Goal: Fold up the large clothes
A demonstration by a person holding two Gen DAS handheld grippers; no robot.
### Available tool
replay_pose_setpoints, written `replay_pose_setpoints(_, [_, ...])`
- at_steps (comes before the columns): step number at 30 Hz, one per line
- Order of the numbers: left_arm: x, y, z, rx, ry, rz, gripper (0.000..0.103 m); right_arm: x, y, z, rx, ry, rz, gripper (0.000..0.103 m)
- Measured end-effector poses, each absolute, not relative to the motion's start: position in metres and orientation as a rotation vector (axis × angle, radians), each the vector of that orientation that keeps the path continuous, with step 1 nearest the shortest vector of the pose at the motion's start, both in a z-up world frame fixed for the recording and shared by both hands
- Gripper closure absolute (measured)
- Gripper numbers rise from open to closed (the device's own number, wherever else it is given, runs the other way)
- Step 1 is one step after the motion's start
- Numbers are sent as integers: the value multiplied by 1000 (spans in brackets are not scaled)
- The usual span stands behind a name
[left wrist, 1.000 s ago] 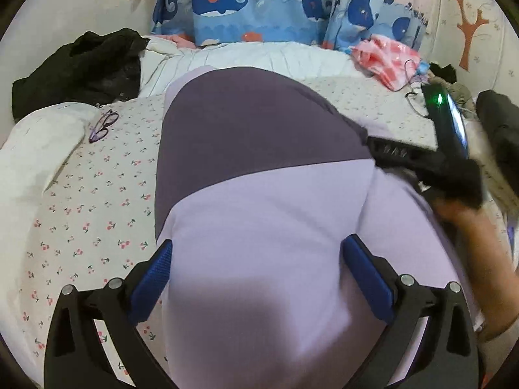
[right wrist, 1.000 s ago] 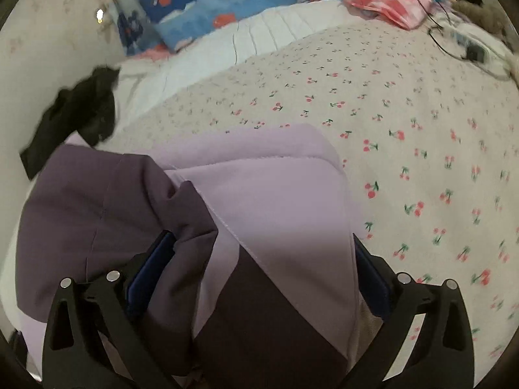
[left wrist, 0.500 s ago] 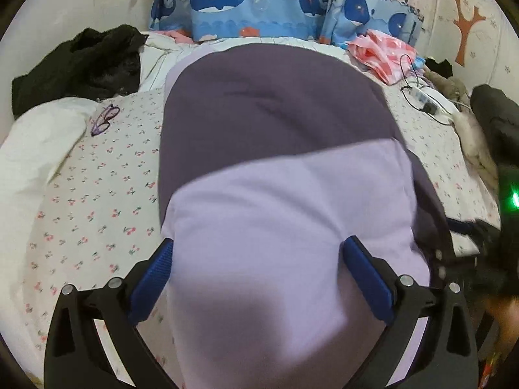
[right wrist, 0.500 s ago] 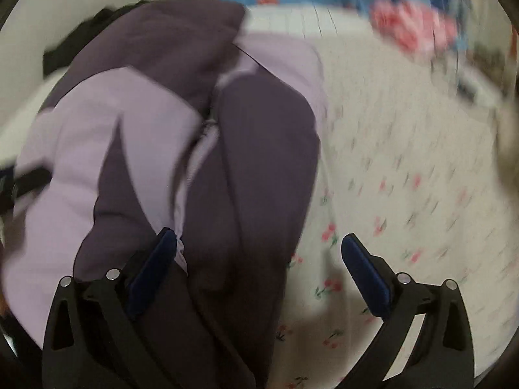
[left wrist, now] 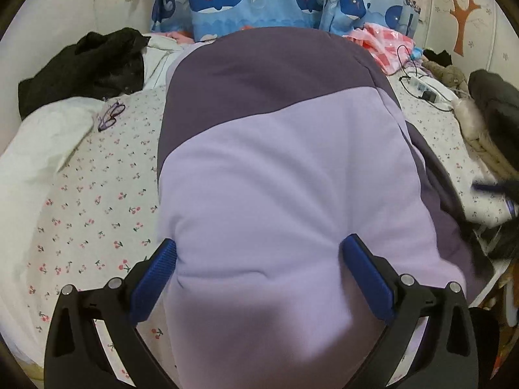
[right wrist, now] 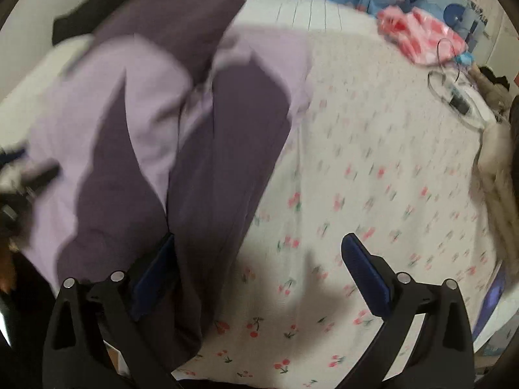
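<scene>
- Since a second ago, the right gripper (right wrist: 259, 272) has swung off the purple garment (left wrist: 285, 175), fingers spread, empty.
- Left gripper (left wrist: 259, 269), fingers spread astride the fabric: pinch the hem, fold toward 12 o'clock across the bed (left wrist: 90, 194).

The left gripper (left wrist: 258, 261) stood with its blue-padded fingers (left wrist: 155, 278) spread wide, and the lilac-and-dark-purple garment (left wrist: 285, 178) filled the gap between them, its pale part bulging near the camera and its dark part running away toward the whale-print curtain (left wrist: 259, 3). The garment lay lengthwise on the cherry-print bed sheet (left wrist: 97, 201). To the left, a pair of purple glasses (left wrist: 111, 115) rested on the sheet near a heap of black clothing (left wrist: 87, 68). To the right lay a pink checked cloth (left wrist: 382, 45), a tangle of cables (left wrist: 421, 89) and another dark garment (left wrist: 496, 103). A blurred dark shape at the right edge could not be made out
</scene>
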State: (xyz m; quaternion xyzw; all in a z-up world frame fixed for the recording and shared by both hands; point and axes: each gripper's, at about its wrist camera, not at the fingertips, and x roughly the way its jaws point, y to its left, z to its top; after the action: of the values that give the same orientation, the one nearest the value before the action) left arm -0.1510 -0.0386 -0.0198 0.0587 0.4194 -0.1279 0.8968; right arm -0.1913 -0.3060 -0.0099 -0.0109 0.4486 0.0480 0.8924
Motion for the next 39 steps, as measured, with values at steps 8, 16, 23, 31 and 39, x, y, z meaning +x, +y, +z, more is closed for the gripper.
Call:
replay_pose_setpoints(8, [-160, -42, -24, 150, 819, -255, 5, -70, -298, 33, 124, 779, 33, 6])
replay_pose_setpoints(16, [-160, -48, -26, 183, 806, -263, 5, -27, -319, -43, 180, 997, -2, 7])
replay_pose_setpoints(23, [-159, -39, -26, 136, 835, -280, 5, -165, -319, 19, 157, 893, 180, 7])
replay_pose_setpoints(31, [-173, -38, -2, 118, 854, -315, 6, -190, -307, -67, 12, 1024, 120, 7])
replay_pose_setpoints(39, [-180, -43, -23, 158, 874, -273, 5, -206, -297, -43, -58, 1024, 92, 7])
